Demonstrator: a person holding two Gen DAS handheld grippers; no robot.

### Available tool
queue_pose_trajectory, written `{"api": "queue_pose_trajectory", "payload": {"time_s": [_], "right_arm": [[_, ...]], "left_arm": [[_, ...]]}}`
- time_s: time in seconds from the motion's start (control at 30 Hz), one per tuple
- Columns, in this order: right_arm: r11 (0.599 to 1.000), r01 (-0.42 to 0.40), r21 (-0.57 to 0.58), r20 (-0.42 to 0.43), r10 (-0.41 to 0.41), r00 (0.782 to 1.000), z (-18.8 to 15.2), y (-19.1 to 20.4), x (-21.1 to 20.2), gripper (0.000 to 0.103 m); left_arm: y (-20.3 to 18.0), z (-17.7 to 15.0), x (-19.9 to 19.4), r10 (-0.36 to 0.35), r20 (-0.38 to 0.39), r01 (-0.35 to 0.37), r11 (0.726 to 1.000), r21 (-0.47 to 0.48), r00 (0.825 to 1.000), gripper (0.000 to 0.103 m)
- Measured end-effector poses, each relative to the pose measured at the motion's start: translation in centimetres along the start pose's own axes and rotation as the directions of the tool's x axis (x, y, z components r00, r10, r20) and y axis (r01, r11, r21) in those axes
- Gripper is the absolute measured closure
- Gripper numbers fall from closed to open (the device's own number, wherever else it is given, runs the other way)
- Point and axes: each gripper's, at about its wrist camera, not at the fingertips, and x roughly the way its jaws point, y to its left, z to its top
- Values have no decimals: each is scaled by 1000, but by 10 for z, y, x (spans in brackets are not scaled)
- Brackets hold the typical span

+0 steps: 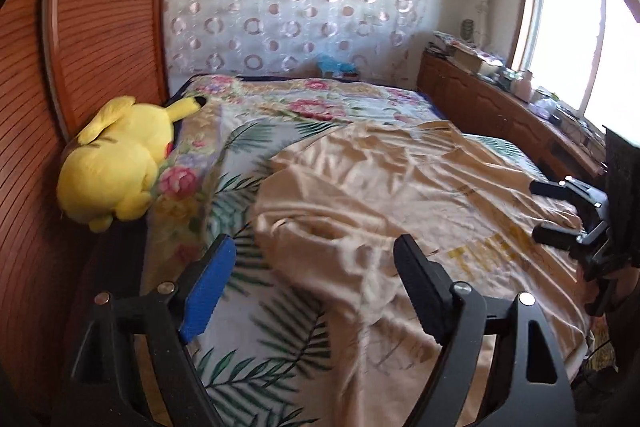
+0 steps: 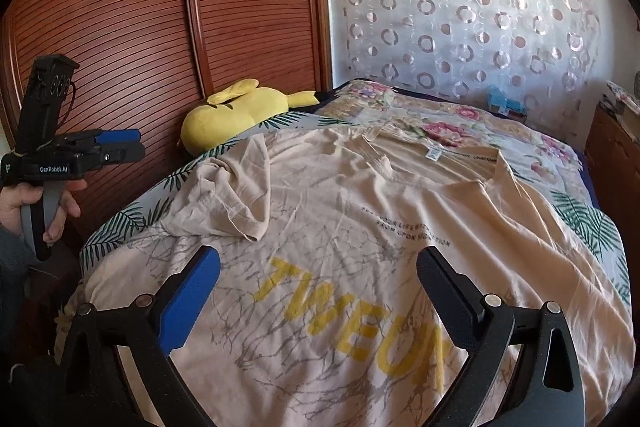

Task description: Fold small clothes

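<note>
A beige T-shirt (image 2: 360,219) with yellow lettering lies spread face up on the bed, its left sleeve (image 2: 240,187) folded in over the body. It also shows in the left wrist view (image 1: 400,187). My left gripper (image 1: 316,267) is open and empty, hovering over the shirt's left sleeve edge. It also shows held in a hand in the right wrist view (image 2: 120,147), off the bed's left side. My right gripper (image 2: 320,283) is open and empty above the shirt's lower chest. It also shows at the right edge of the left wrist view (image 1: 540,211).
A yellow plush toy (image 1: 116,159) lies at the bed's left edge against the wooden wardrobe (image 2: 140,27). The floral bedspread (image 1: 280,107) reaches to the curtain wall. A cluttered wooden cabinet (image 1: 500,107) runs along the right under the window.
</note>
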Motion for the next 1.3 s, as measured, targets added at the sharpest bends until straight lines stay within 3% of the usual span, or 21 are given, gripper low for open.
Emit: {"api": "queue_pose_trajectory", "payload": {"time_s": [0.1,0.17,0.2,0.37,0.43,0.73,0.83,0.9,0.97,1.13,1.3], "right_arm": [[998,-57,-41,-26,56,998,16,7,19,21],[993,-103,-62,-60,99,993,27,14,36,37],[990,-119,-70,-76,114,991,32,18,46,38],[976,-194,-102,-150,178,973,50,40,93,68],[968,-229,-102,-183,208,961,56,48,115,74],[960,-278,27,-265,275,924,68,55,195,74],[965,-262,9,-280,254,926,69,58,207,75],[964,-266,-6,-297,253,921,70,61,211,94],[964,-264,-40,-299,241,923,70,64,211,101],[956,-292,-28,-201,280,939,81,52,178,101],[970,-242,-14,-122,239,963,87,20,153,101]], "left_arm": [[12,-10,-1,30,-6,-30,999,-31,1000,21],[17,-17,-1,48,-14,-48,998,-44,999,21],[19,-20,-1,58,-15,-59,997,-47,998,21],[28,-31,0,73,-28,-74,995,-60,997,21],[28,-34,1,79,-30,-81,995,-57,996,21],[31,-46,0,77,-49,-80,995,-57,996,21],[29,-49,1,66,-55,-69,996,-56,996,21],[28,-51,3,61,-62,-65,996,-55,996,21],[27,-52,5,61,-68,-65,996,-54,996,21],[20,-53,7,43,-66,-47,997,-55,997,21],[12,-51,5,32,-59,-34,998,-44,998,21]]}}
